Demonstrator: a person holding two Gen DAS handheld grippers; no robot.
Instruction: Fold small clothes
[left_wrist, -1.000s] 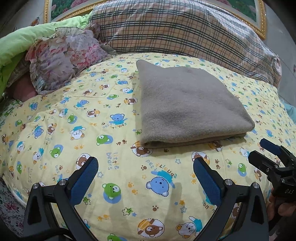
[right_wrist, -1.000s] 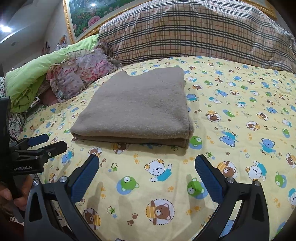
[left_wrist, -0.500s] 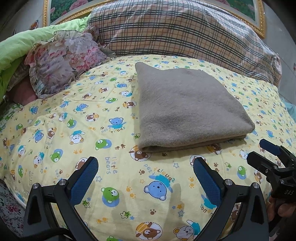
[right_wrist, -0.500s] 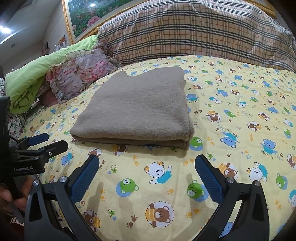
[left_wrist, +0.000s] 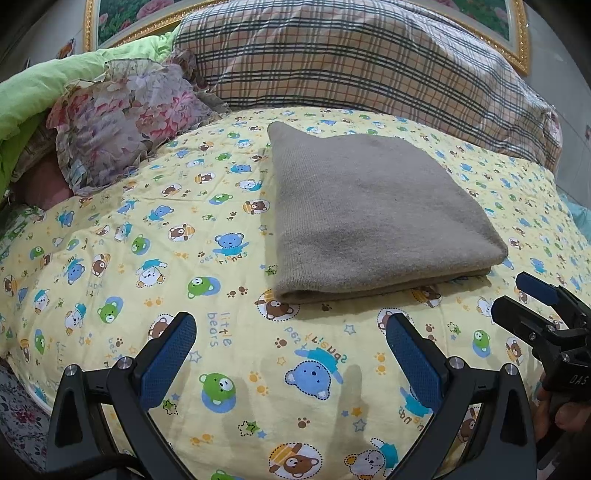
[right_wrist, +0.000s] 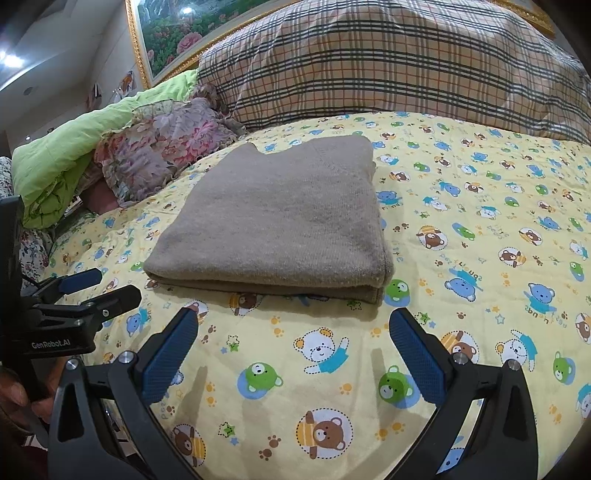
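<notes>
A grey-brown knitted garment (left_wrist: 369, 214) lies folded into a neat rectangle on the yellow bear-print bedsheet (left_wrist: 147, 258); it also shows in the right wrist view (right_wrist: 280, 218). My left gripper (left_wrist: 291, 354) is open and empty, a short way in front of the garment's near edge. My right gripper (right_wrist: 291, 350) is open and empty too, in front of the garment's near folded edge. Each gripper shows in the other's view, the right gripper (left_wrist: 532, 299) at the right edge and the left gripper (right_wrist: 99, 288) at the left edge.
A plaid pillow (left_wrist: 351, 62) lies behind the garment. A floral cushion (left_wrist: 122, 118) and a green quilt (left_wrist: 40, 88) sit at the back left. A framed picture (right_wrist: 173, 33) hangs on the wall behind. The bed's front edge is just under the grippers.
Both grippers have drawn back slightly from the folded garment and stay open. The garment has not moved.
</notes>
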